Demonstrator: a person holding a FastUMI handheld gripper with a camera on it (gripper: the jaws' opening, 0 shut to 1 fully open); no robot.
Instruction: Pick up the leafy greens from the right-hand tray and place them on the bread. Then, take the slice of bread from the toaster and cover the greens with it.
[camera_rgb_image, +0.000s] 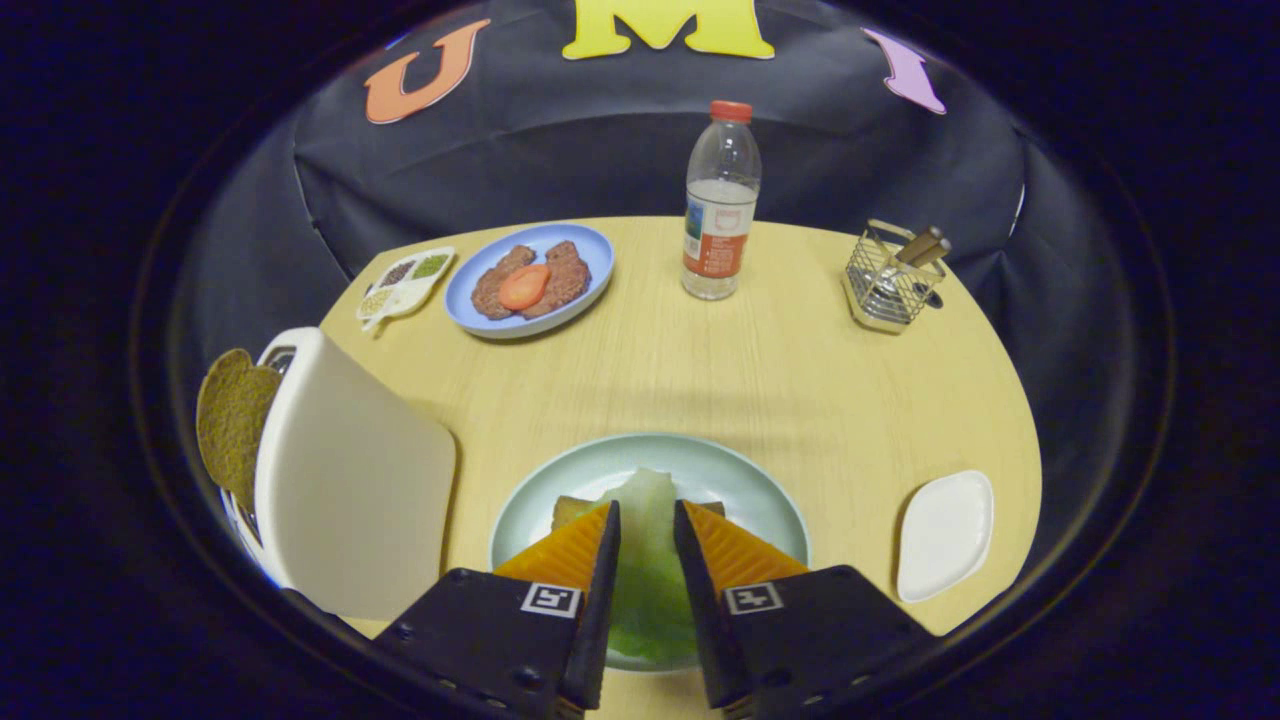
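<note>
On the round tabletop (760, 370), a toaster (345, 480) holds a bread slice (232, 420) beside a pale plate (600, 470). Over that plate, the claw (647, 520) pinches the leafy greens (648, 580) above the bread (570, 510). Next, likely: part the fingers, then fetch the toaster slice.

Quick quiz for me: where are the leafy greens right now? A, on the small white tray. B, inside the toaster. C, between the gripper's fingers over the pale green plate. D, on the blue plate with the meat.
C: the leafy greens lie between the fingers of the gripper, over the bread on the pale green plate.
</note>
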